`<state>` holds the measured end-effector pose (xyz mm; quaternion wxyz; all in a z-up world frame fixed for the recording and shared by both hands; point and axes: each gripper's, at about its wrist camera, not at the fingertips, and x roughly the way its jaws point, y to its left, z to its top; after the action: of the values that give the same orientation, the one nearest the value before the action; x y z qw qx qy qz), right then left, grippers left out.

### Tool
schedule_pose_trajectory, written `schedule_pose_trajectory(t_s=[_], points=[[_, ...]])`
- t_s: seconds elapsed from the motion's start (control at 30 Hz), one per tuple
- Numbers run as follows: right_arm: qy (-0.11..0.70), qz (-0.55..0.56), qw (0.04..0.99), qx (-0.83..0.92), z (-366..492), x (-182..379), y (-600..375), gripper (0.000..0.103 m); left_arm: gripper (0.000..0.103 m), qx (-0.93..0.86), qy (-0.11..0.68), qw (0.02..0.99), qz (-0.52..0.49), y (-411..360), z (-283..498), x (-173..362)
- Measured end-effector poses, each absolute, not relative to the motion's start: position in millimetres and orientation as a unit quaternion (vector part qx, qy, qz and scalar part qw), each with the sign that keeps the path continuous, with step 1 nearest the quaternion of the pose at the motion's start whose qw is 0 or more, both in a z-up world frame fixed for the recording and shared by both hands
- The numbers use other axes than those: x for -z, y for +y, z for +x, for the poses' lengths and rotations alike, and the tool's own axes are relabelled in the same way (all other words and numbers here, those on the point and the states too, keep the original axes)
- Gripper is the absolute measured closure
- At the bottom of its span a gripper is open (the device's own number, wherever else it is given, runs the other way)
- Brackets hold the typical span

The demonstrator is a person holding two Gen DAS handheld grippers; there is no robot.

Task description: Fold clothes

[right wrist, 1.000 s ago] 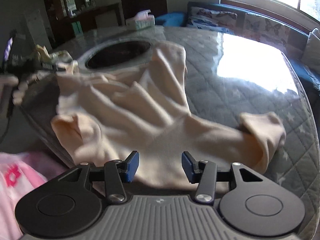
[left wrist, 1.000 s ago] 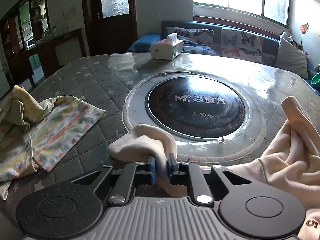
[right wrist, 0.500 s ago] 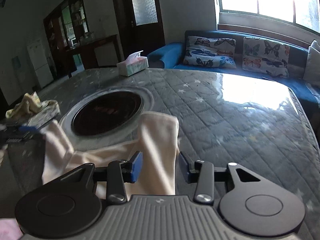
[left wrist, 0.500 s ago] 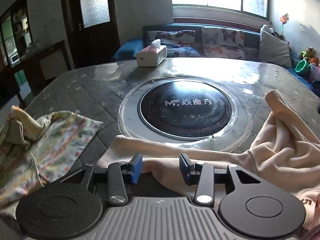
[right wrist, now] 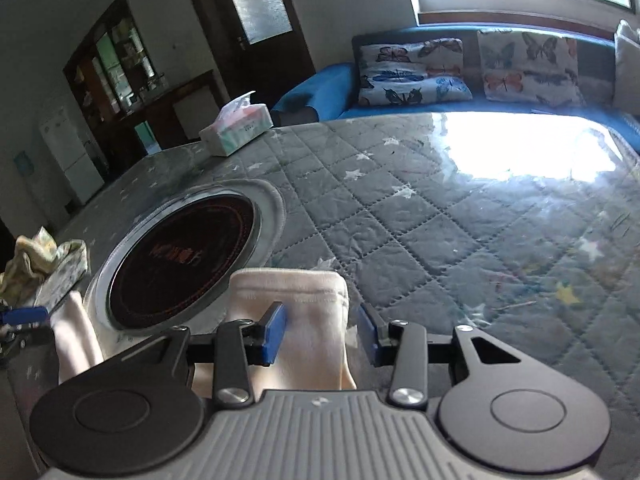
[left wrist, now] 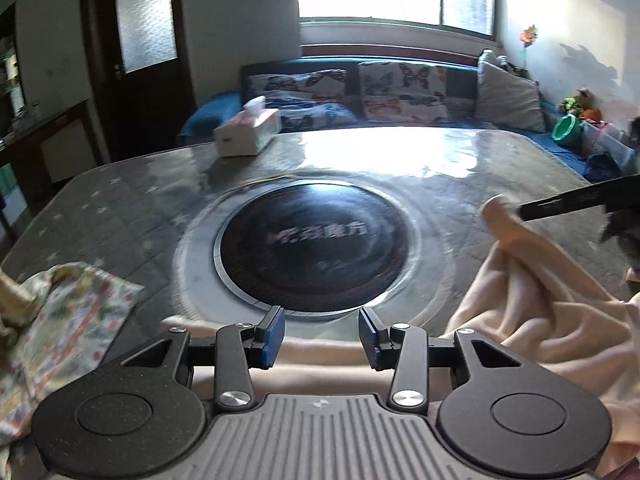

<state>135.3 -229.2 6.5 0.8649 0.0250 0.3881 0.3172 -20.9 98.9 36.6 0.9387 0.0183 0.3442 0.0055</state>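
Far left, a floral cloth (left wrist: pixel 60 320) lies apart. The left gripper (left wrist: pixel 322 334) gapes wide and holds nothing, the peach garment (left wrist: pixel 540 320) spread beneath it and bunched rightward. The right gripper (right wrist: pixel 322 332), jaws wide, straddles the garment's sleeve (right wrist: pixel 298 308), whose long axis points away along the fingers; it looks nearer to a grasp

The counter (left wrist: pixel 120 208) wears a grey quilted, star-printed cover under a glossy clear sheet. A round black cooktop (left wrist: pixel 316 240) is set into its middle. A tissue box (left wrist: pixel 246 133) stands at eleven o'clock from it, a crumpled floral cloth (left wrist: pixel 60 320) lies at eight o'clock, and a peach garment (left wrist: pixel 540 312) spreads from four to six o'clock.
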Motion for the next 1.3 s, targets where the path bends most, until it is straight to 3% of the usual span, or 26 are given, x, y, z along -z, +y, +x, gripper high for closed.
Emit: schedule_pose_trajectory(t_s=[0.27,0.7,0.9,1.03,1.3], points=[[0.375,0.034,0.866,-0.329,131,-8,-227,0.099,0.059,0.04,0.341,0.939,0.032,66,9,-32],[0.295,-0.015,0.927,-0.23,71,-50,-284,0.1,0.059,0.121,0.347,0.928,0.056,6,70,-19],[0.327,-0.026,0.928,-0.175,55,-31,-313,0.1,0.06,0.158,0.355,0.92,0.058,-20,96,-11],[0.355,-0.016,0.921,-0.159,54,-14,-325,0.1,0.073,0.172,0.362,0.914,0.058,-30,114,-1],[0.372,0.001,0.915,-0.157,55,-1,-332,0.1,0.068,0.204,0.371,0.905,0.042,-47,134,13]])
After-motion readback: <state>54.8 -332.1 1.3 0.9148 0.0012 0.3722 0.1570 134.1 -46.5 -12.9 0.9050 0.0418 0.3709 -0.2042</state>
